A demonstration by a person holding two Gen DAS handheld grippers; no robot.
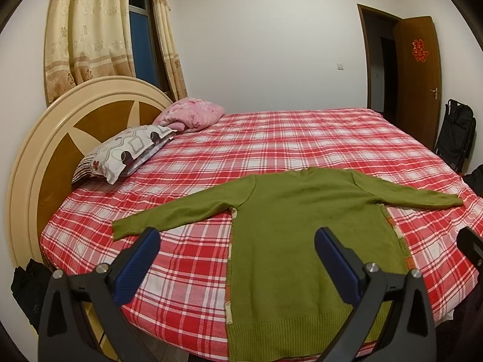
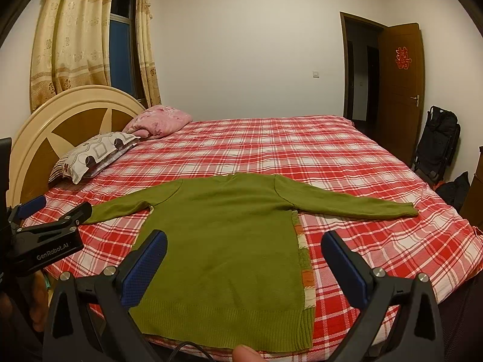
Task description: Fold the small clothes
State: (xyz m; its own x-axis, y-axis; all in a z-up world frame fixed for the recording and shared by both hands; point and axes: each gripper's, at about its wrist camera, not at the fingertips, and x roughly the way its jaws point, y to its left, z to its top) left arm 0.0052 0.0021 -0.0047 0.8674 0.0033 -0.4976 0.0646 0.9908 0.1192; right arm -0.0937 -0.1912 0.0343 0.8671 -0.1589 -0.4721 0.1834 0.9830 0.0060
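A green knit sweater (image 1: 305, 229) lies flat on the red plaid bed, both sleeves spread out, hem at the near edge; it also shows in the right wrist view (image 2: 229, 241). A striped lining shows along its side seams. My left gripper (image 1: 238, 241) is open and empty, hovering above the sweater's left side near the hem. My right gripper (image 2: 244, 244) is open and empty above the sweater's lower right part. The left gripper also shows at the left edge of the right wrist view (image 2: 45, 214).
The plaid bed (image 1: 302, 144) fills the scene, with a round headboard (image 1: 54, 138) at the left. A patterned pillow (image 1: 123, 150) and a pink pillow (image 1: 193, 114) lie near it. A black bag (image 2: 437, 141) stands by the open brown door (image 2: 398, 87).
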